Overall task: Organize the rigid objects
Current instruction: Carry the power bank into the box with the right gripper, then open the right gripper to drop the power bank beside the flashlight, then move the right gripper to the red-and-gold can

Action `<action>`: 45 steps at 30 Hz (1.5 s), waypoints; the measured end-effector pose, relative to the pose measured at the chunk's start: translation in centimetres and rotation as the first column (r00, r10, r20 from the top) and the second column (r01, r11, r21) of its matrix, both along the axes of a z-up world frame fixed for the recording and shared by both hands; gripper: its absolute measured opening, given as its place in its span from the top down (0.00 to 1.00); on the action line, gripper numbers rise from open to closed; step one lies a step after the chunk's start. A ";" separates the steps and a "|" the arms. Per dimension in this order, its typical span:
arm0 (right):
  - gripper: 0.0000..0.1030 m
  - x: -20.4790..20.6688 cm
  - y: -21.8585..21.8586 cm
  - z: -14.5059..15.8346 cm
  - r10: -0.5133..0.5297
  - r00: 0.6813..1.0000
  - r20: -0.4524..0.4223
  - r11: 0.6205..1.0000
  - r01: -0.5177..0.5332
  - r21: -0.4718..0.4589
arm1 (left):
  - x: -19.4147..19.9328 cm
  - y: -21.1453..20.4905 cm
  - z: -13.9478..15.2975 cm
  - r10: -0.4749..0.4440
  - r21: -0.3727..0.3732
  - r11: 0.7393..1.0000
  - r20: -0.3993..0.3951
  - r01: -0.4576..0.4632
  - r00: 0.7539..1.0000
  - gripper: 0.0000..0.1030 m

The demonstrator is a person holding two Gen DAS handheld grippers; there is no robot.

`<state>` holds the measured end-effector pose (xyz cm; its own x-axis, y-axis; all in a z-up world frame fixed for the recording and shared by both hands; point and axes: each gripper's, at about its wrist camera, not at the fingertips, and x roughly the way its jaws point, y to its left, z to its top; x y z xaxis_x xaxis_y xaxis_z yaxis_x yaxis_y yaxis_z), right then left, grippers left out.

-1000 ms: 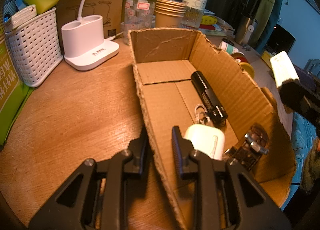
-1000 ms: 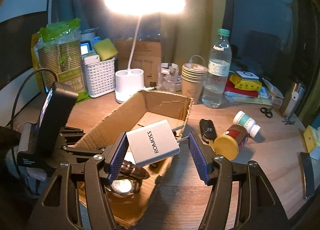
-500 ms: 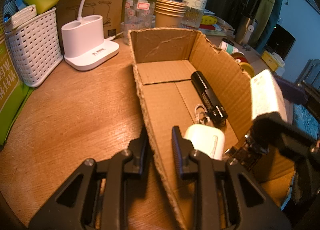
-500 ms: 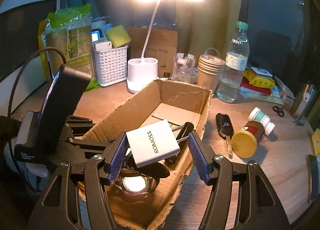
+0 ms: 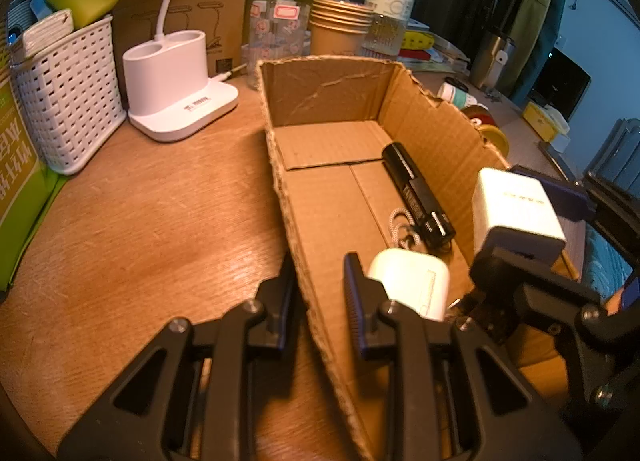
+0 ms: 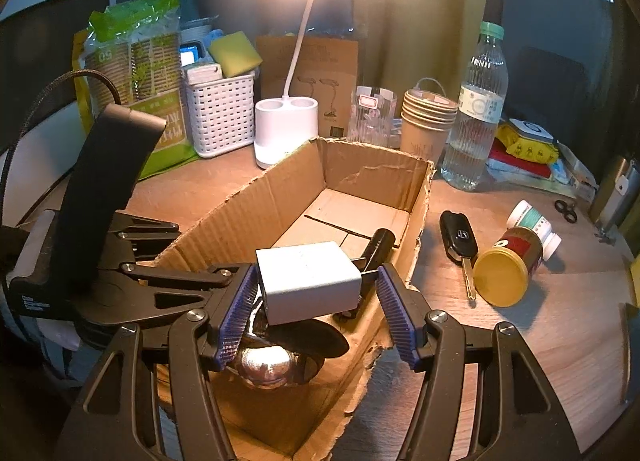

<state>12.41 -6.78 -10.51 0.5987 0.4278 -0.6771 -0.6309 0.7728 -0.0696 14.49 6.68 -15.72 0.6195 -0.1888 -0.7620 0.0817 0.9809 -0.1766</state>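
An open cardboard box (image 5: 328, 101) lies on the wooden table. My left gripper (image 5: 318, 293) is shut on its left wall near the front end. Inside lie a black flashlight (image 5: 416, 197) and a white rounded case (image 5: 408, 285). A shiny round object (image 6: 264, 365) rests at the box's near end. My right gripper (image 6: 316, 277) is shut on a white power bank (image 6: 308, 281), held just above the box's near end. From the left wrist view, that power bank (image 5: 516, 213) hangs over the box's right wall.
Right of the box lie a car key (image 6: 458, 237), a yellow-lidded jar (image 6: 508, 269) and a small white bottle (image 6: 536, 221). Behind the box stand a water bottle (image 6: 476, 117), paper cups (image 6: 428, 117), a white lamp base (image 6: 284, 125) and a white basket (image 6: 220, 113).
My right gripper has carried the power bank down and inward, from beside the box to over its near end. The left gripper and the box have not moved.
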 end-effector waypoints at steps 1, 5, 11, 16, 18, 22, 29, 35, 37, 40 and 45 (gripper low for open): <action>0.37 -0.1 0.1 0.0 0.004 1.000 0.004 1.000 -0.004 -0.003 | 0.0 0.0 0.0 0.000 0.000 1.000 0.000 0.000 1.000 0.76; 0.37 0.0 0.2 0.0 0.002 1.000 0.004 1.000 -0.002 -0.004 | 0.0 0.0 0.0 -0.001 -0.002 1.000 0.001 0.001 1.000 0.76; 0.37 0.0 0.1 0.1 -0.003 1.000 0.004 1.000 0.003 -0.004 | -0.1 0.0 0.0 -0.001 -0.002 1.000 0.001 0.001 1.000 0.76; 0.37 0.1 -0.6 0.8 -0.030 0.999 0.023 0.999 0.030 0.016 | -0.1 0.0 0.1 -0.001 -0.002 1.000 0.001 0.001 1.000 0.76; 0.37 0.2 -1.3 1.3 -0.051 0.998 0.032 0.998 0.050 0.034 | -0.1 0.0 0.1 -0.001 -0.002 1.000 0.001 0.001 1.000 0.76; 0.37 0.5 -2.4 1.9 -0.083 0.996 0.044 0.995 0.081 0.058 | -0.1 0.0 0.1 -0.001 -0.002 1.000 0.001 0.001 1.000 0.76; 0.37 1.1 -4.0 2.5 -0.145 0.988 0.061 0.987 0.140 0.082 | -0.1 0.0 0.0 -0.001 -0.002 1.000 0.001 0.001 1.000 0.76; 0.37 2.3 -5.4 2.2 -0.209 0.976 0.060 0.976 0.204 0.077 | -0.1 0.0 0.0 -0.001 -0.002 1.000 0.001 0.001 1.000 0.76; 0.37 2.8 -5.9 2.0 -0.232 0.971 0.055 0.971 0.228 0.078 | -0.1 0.0 0.0 -0.001 -0.002 1.000 0.001 0.001 1.000 0.76; 0.37 3.6 -6.6 1.6 -0.263 0.964 0.046 0.963 0.259 0.077 | -0.1 0.0 0.0 -0.001 -0.002 1.000 0.001 0.001 1.000 0.76; 0.37 4.8 -7.9 1.4 -0.311 0.950 0.040 0.948 0.307 0.091 | -0.1 0.0 0.1 -0.001 -0.002 1.000 0.001 0.001 1.000 0.76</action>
<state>17.23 -14.72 -9.15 0.7444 0.2691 -0.6111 -0.3575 0.9336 -0.0244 14.42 6.70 -15.66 0.6198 -0.1911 -0.7611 0.0831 0.9804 -0.1785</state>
